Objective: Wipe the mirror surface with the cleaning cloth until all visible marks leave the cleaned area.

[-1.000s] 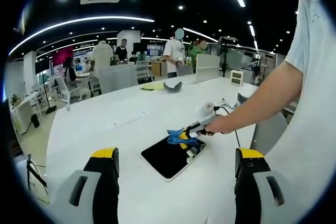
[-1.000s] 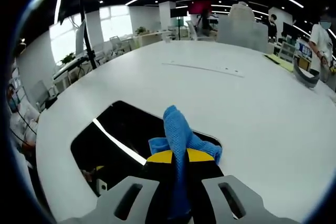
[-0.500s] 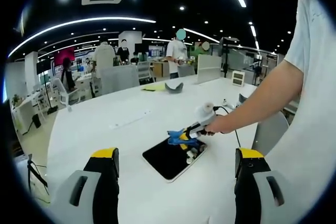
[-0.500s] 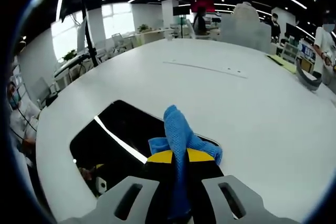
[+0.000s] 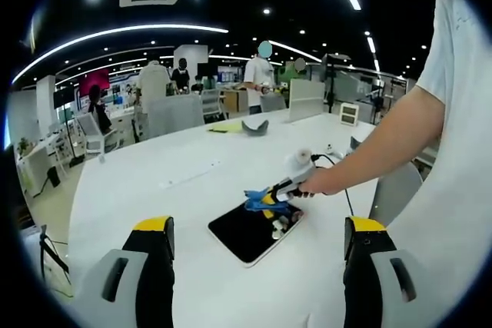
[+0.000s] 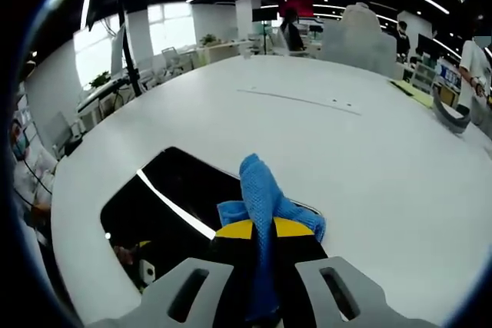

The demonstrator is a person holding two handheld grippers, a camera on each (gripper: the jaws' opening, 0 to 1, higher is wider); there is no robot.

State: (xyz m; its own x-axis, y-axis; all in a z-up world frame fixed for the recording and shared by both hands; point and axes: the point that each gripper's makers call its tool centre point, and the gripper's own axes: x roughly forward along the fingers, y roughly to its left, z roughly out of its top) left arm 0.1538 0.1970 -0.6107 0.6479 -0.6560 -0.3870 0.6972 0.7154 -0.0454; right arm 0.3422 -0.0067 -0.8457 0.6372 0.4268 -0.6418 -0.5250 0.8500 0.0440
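A dark rectangular mirror [image 5: 244, 233] [image 6: 165, 209] lies flat on the white table [image 5: 154, 182]. My right gripper [image 6: 263, 230] is shut on a blue cleaning cloth [image 6: 261, 193], which hangs over the mirror's near right edge. In the left gripper view, that right gripper [image 5: 275, 196] is held by a person's hand at the mirror's far corner, with the blue cloth [image 5: 257, 199] at its tip. My left gripper [image 5: 257, 236] stands open in the air, well back from the mirror, with nothing between its fingers.
A grey curved object [image 5: 253, 126] and a yellow sheet [image 5: 221, 127] lie at the table's far side. Chairs and several people stand beyond the table. A person's arm [image 5: 384, 144] and white shirt fill the right of the left gripper view.
The mirror has shifted very slightly in both views as the hands drifted. The right gripper stays shut on the cloth over the mirror's edge; the left stays open.
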